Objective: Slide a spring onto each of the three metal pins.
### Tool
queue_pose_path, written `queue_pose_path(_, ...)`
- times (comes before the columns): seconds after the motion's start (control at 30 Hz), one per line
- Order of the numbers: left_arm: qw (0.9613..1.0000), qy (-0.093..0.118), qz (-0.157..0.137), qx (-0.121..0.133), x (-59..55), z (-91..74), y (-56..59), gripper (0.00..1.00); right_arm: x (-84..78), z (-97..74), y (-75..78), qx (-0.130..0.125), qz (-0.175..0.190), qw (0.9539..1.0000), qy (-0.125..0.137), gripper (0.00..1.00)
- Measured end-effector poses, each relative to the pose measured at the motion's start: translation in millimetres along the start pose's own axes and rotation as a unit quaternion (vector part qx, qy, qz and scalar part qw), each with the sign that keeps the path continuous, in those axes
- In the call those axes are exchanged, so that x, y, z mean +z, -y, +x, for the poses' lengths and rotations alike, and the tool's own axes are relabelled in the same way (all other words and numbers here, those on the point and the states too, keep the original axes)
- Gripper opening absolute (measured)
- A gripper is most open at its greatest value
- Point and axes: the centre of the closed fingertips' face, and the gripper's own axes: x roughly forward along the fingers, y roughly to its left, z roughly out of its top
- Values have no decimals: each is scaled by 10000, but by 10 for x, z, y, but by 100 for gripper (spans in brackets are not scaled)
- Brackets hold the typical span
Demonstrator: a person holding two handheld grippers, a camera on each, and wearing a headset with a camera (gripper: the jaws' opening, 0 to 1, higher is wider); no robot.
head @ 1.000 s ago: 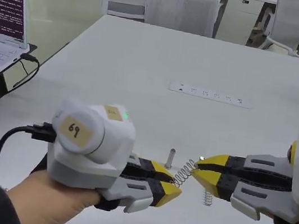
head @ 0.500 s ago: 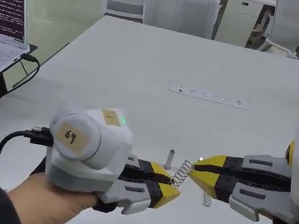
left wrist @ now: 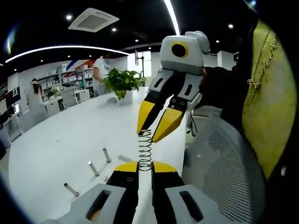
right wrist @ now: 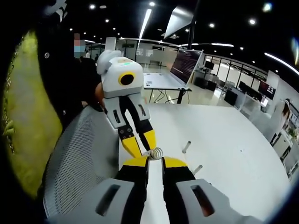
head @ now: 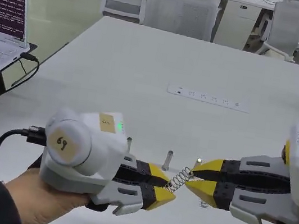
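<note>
One spring [head: 180, 178], a thin bare-metal coil with open turns, is held in the air between the two grippers, above the white table [head: 144, 71] and just in front of the pins. One end is pinched in the narrow jaws of the left gripper [head: 169, 188]. The other end is clamped at the nearly closed tips of the right gripper [head: 195, 176].

A second spring [left wrist: 124, 158] is seen lying flat on the table beside the pins.

Three metal pins [left wrist: 93, 168] are counted in the left gripper view. They are short plain cylinders set in a row, each bare.

Count: springs, two; pins, three; grippers, two.

One power strip [head: 209, 96] is noted farther back on the table. One laptop [head: 0, 14] is noted at the left edge of the head view.
</note>
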Motion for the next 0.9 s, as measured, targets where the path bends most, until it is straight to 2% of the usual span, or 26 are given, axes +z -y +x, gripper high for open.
queue_pose_path(0.27, 9994, -102, 289, -131, -4, 19, 56, 1, 18, 17, -72, 385, -112, 9990, -212, 10)
queue_pose_path(0.43, 9985, -211, 463, -190, -18, 30, 79, 1, -18, 14, -124, 698, -279, 9958, -521, 9)
queue_pose_path(0.6, 9984, -240, 455, -222, -28, 51, 88, 1, -28, 27, -149, 942, -392, 9920, -745, 9)
queue_pose_path(0.67, 9988, -165, 396, -253, -11, 61, 105, 1, -28, 40, -154, 1025, -413, 9907, -794, 9)
queue_pose_path(0.77, 9988, -171, 383, -264, -17, 72, 116, 1, -42, 53, -186, 1180, -450, 9880, -889, 9)
queue_pose_path(0.83, 9990, -146, 322, -286, -10, 81, 126, 1, -78, 62, -192, 1278, -543, 9846, -1067, 9)
queue_pose_path(0.9, 9990, -128, 321, -286, -5, 83, 127, 1, -73, 71, -197, 1346, -573, 9831, -1100, 9)
